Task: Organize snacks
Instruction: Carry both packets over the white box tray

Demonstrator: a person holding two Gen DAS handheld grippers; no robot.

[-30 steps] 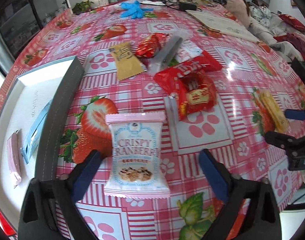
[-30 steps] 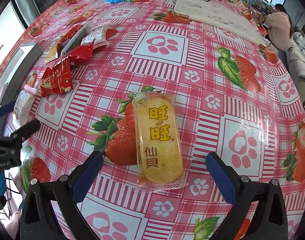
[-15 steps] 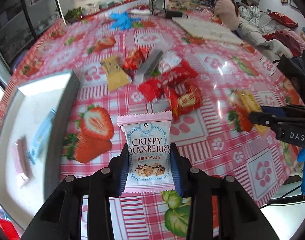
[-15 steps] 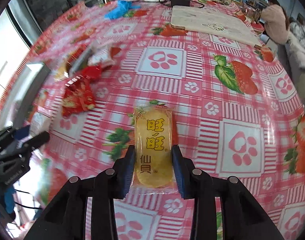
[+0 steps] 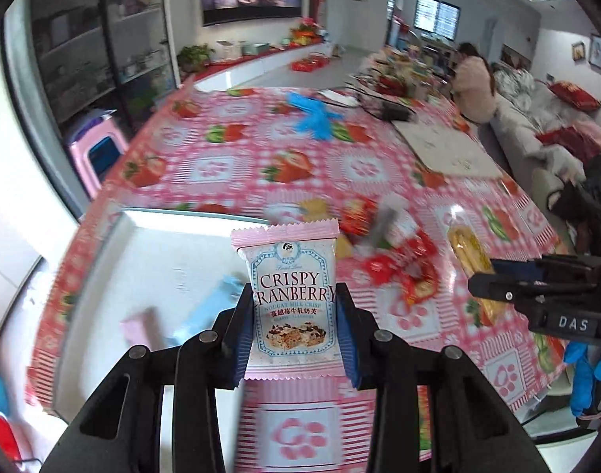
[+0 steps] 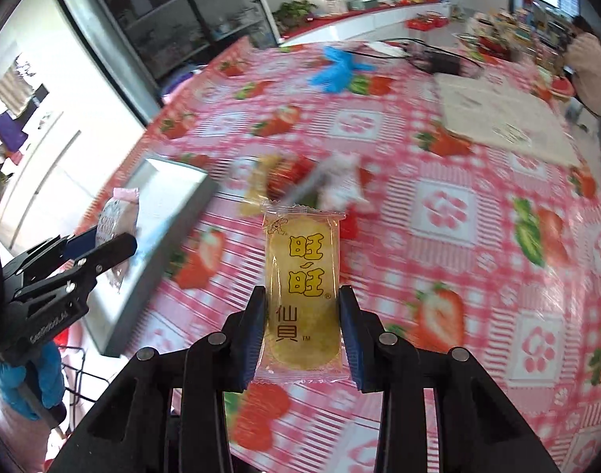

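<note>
At the far left of the counter sat the white tray, and you already had two packets lying in it, a pale blue one and a pink one, so a small part of the sorting was done. Your left tool was clamped narrow on the pink cranberry nougat packet, its blue pads pressing both long edges, and the packet stood upright in the jaws, clear of the cloth and in line with the tray's near right part. Just past that, in the middle of the counter, a loose heap of red wrappers with a tan packet and a grey-and-white one lay unsorted; motion blur made it hard to count them exactly. To the right of the heap, your right tool was closed down on the yellow rice cracker packet, gripping its lower half at the sides and holding it upright above the strawberry cloth, well apart from the tray. By my reading you were early in the job: two snacks were in the tray, two more were in hand and needed carrying over and releasing there, and the heap in the middle was yet to be picked up. The blue gloves and the flat white board farther back looked like no part of the task
</note>
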